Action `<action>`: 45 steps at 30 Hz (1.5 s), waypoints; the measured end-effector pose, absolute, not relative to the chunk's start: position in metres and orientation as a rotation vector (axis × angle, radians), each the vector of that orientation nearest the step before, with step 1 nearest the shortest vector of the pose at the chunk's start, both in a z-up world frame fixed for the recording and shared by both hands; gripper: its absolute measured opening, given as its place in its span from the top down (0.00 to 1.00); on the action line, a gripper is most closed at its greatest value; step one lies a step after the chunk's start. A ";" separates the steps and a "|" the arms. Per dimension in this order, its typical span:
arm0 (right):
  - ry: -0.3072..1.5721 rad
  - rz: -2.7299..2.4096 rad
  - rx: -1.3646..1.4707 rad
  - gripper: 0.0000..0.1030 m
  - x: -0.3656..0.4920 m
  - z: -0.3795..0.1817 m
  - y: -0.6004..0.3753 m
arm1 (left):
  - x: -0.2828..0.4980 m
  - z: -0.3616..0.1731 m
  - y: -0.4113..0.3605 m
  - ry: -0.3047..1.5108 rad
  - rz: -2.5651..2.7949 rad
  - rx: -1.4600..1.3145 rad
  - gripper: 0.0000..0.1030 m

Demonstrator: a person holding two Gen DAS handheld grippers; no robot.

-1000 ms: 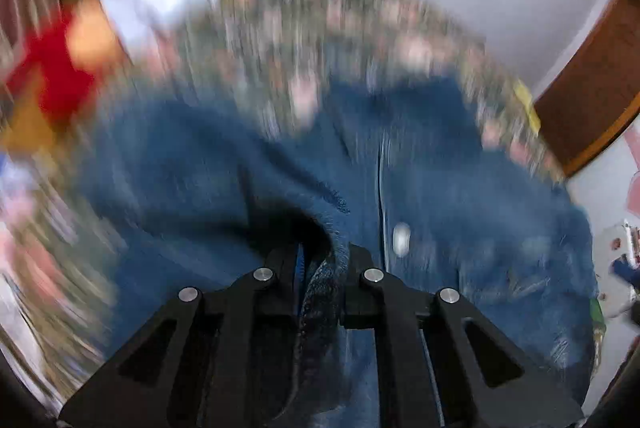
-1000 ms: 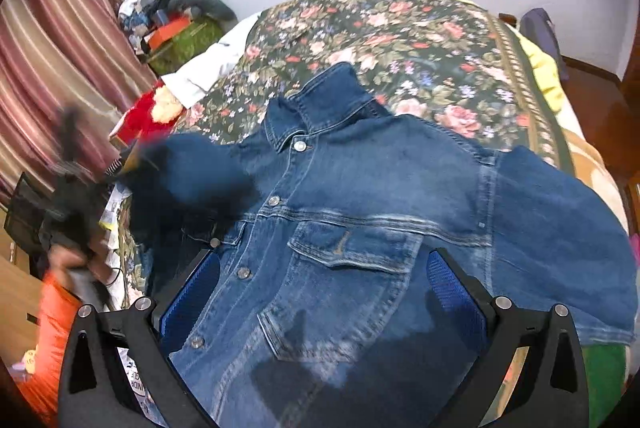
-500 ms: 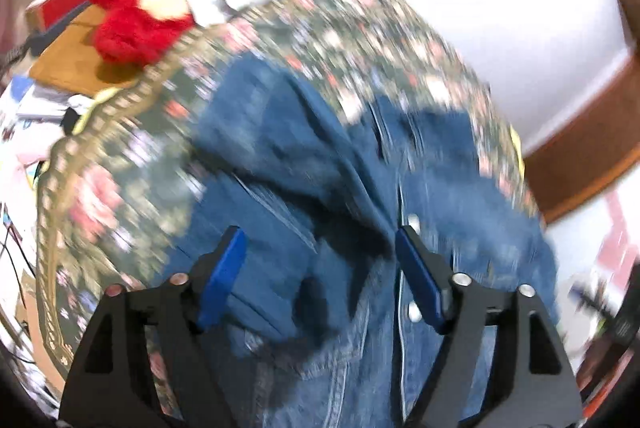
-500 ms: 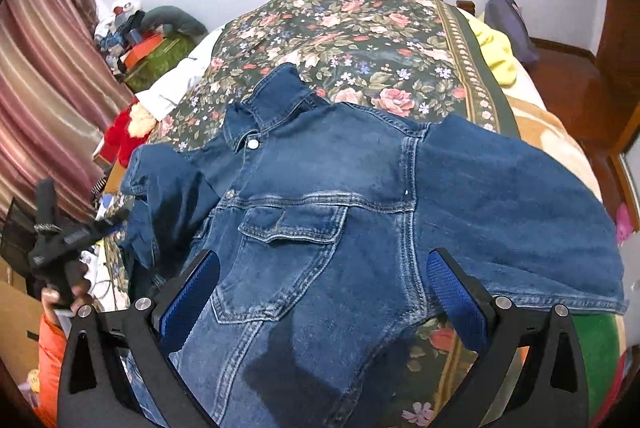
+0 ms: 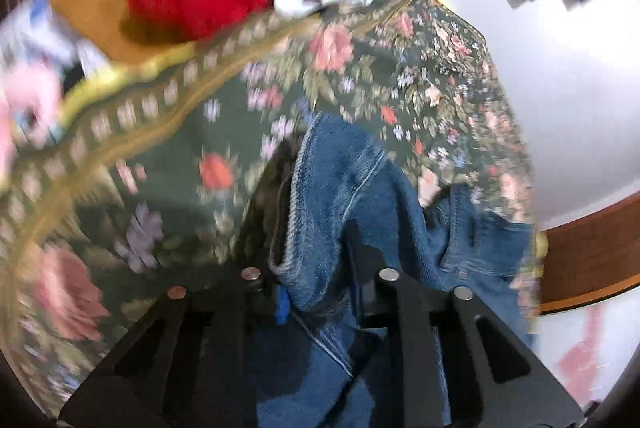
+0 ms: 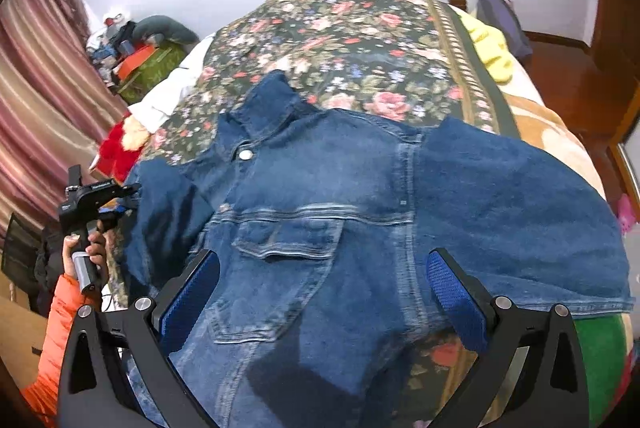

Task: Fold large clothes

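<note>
Denim jacket spread on the bed, left sleeve pinched

Denim jacket (image 6: 340,228) lies front-up on the floral bedspread (image 6: 360,40), collar far, hem near, its long axis running near to far. Left gripper (image 5: 316,292) has its fingers clamped on the left sleeve (image 5: 320,212) at the jacket's left edge, with the body of the garment off to its right. Right gripper (image 6: 320,304) hovers over the near chest pocket, fingers wide apart, holding nothing. Right sleeve (image 6: 520,212) lies spread out to the right. Judged from this, the left hand is nearer the fold; the sleeve would travel rightward across the front
</note>
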State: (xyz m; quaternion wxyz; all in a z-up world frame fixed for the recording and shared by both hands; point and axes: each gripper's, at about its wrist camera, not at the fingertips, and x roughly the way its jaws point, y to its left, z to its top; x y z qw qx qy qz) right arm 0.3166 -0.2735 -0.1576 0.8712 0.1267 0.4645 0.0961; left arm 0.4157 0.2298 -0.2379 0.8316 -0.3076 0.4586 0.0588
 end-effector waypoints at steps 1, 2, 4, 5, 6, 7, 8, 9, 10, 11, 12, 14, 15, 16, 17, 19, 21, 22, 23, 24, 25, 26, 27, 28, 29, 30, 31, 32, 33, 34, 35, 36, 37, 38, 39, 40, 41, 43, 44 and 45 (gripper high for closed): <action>0.975 0.194 0.275 0.00 0.318 -0.159 -0.278 | 0.416 -0.226 0.220 0.950 0.164 -0.559 0.81; 0.979 0.188 0.286 0.00 0.318 -0.161 -0.282 | 0.418 -0.214 0.211 0.928 0.188 -0.480 0.82; 0.984 0.176 0.306 0.00 0.319 -0.163 -0.291 | 0.418 -0.187 0.188 0.875 0.189 -0.348 0.84; 0.982 0.170 0.314 0.00 0.318 -0.164 -0.295 | 0.418 -0.174 0.176 0.848 0.179 -0.300 0.85; 0.978 0.167 0.318 0.00 0.317 -0.164 -0.298 | 0.414 -0.154 0.158 0.807 0.158 -0.236 0.87; 0.973 0.166 0.321 0.00 0.316 -0.163 -0.301 | 0.410 -0.140 0.145 0.778 0.138 -0.196 0.87; 0.962 0.157 0.325 0.00 0.315 -0.162 -0.304 | 0.406 -0.124 0.128 0.745 0.111 -0.153 0.88; 0.953 0.155 0.326 0.00 0.313 -0.161 -0.307 | 0.404 -0.112 0.114 0.720 0.084 -0.125 0.88; 0.945 0.153 0.328 0.00 0.311 -0.159 -0.309 | 0.400 -0.098 0.093 0.689 0.036 -0.096 0.88; 0.935 0.152 0.331 0.00 0.309 -0.157 -0.313 | 0.397 -0.088 0.077 0.672 -0.005 -0.080 0.88; 0.929 0.152 0.336 0.00 0.307 -0.156 -0.315 | 0.392 -0.076 0.053 0.651 -0.063 -0.058 0.89; 0.916 0.155 0.351 0.00 0.303 -0.152 -0.322 | 0.381 -0.066 0.019 0.636 -0.151 -0.029 0.89; 0.910 0.158 0.361 0.00 0.300 -0.150 -0.326 | 0.377 -0.064 0.004 0.639 -0.192 -0.024 0.90; 0.904 0.160 0.369 0.00 0.297 -0.148 -0.329 | 0.374 -0.066 -0.014 0.654 -0.247 -0.022 0.90; 0.901 0.160 0.374 0.00 0.295 -0.146 -0.333 | 0.372 -0.070 -0.029 0.677 -0.293 -0.022 0.90; 0.893 0.162 0.384 0.00 0.290 -0.143 -0.338 | 0.368 -0.089 -0.059 0.745 -0.380 -0.004 0.90; 0.889 0.168 0.397 0.00 0.286 -0.140 -0.342 | 0.360 -0.112 -0.083 0.813 -0.444 0.036 0.90; 0.890 0.174 0.408 0.00 0.285 -0.139 -0.344 | 0.355 -0.126 -0.093 0.860 -0.476 0.049 0.90; 0.893 0.182 0.423 0.00 0.284 -0.139 -0.346 | 0.352 -0.141 -0.102 0.915 -0.507 0.054 0.90; 0.899 0.192 0.436 0.00 0.284 -0.140 -0.347 | 0.348 -0.151 -0.106 0.953 -0.531 0.051 0.88; 0.909 0.203 0.450 0.00 0.284 -0.141 -0.348 | 0.342 -0.164 -0.110 1.000 -0.560 0.039 0.85; 0.923 0.217 0.462 0.00 0.285 -0.144 -0.347 | 0.337 -0.171 -0.110 1.028 -0.580 0.027 0.79; 0.935 0.227 0.470 0.00 0.287 -0.146 -0.346 | 0.332 -0.175 -0.109 1.047 -0.592 0.018 0.69; 0.948 0.236 0.475 0.00 0.289 -0.148 -0.344 | 0.324 -0.176 -0.106 1.048 -0.591 0.012 0.63; 0.965 0.247 0.477 0.00 0.292 -0.151 -0.341 | 0.320 -0.175 -0.103 1.042 -0.582 0.010 0.53; 0.979 0.257 0.476 0.00 0.295 -0.154 -0.337 | 0.317 -0.171 -0.095 1.026 -0.571 0.006 0.45; 0.995 0.270 0.474 0.00 0.299 -0.156 -0.332 | 0.311 -0.163 -0.083 0.998 -0.544 -0.001 0.41; 1.003 0.277 0.470 0.00 0.301 -0.158 -0.328 | 0.310 -0.159 -0.073 0.980 -0.514 -0.006 0.32; 1.014 0.290 0.466 0.00 0.305 -0.161 -0.322 | 0.310 -0.155 -0.062 0.963 -0.481 -0.012 0.28; 1.029 0.303 0.465 0.00 0.310 -0.163 -0.316 | 0.309 -0.151 -0.047 0.940 -0.438 -0.019 0.27; 1.044 0.318 0.468 0.00 0.316 -0.166 -0.310 | 0.309 -0.147 -0.032 0.920 -0.397 -0.023 0.27; 1.058 0.333 0.474 0.00 0.320 -0.169 -0.305 | 0.310 -0.145 -0.018 0.903 -0.355 -0.021 0.27; 1.080 0.348 0.486 0.00 0.326 -0.173 -0.299 | 0.311 -0.144 -0.002 0.886 -0.303 -0.018 0.27; 1.096 0.364 0.495 0.00 0.331 -0.176 -0.295 | 0.311 -0.145 0.011 0.879 -0.269 -0.026 0.27; 1.120 0.381 0.513 0.00 0.338 -0.180 -0.289 | 0.312 -0.148 0.029 0.879 -0.225 -0.047 0.27; 1.140 0.394 0.527 0.00 0.344 -0.183 -0.284 | 0.313 -0.152 0.040 0.885 -0.199 -0.059 0.27; 1.157 0.404 0.537 0.00 0.349 -0.186 -0.279 | 0.313 -0.156 0.050 0.892 -0.167 -0.059 0.27; 1.183 0.417 0.547 0.00 0.360 -0.189 -0.270 | 0.312 -0.165 0.070 0.896 -0.108 -0.032 0.27; 1.190 0.418 0.552 0.00 0.364 -0.190 -0.266 | 0.311 -0.169 0.078 0.895 -0.080 -0.024 0.27; 1.196 0.421 0.561 0.00 0.368 -0.191 -0.263 | 0.310 -0.173 0.086 0.899 -0.055 -0.023 0.27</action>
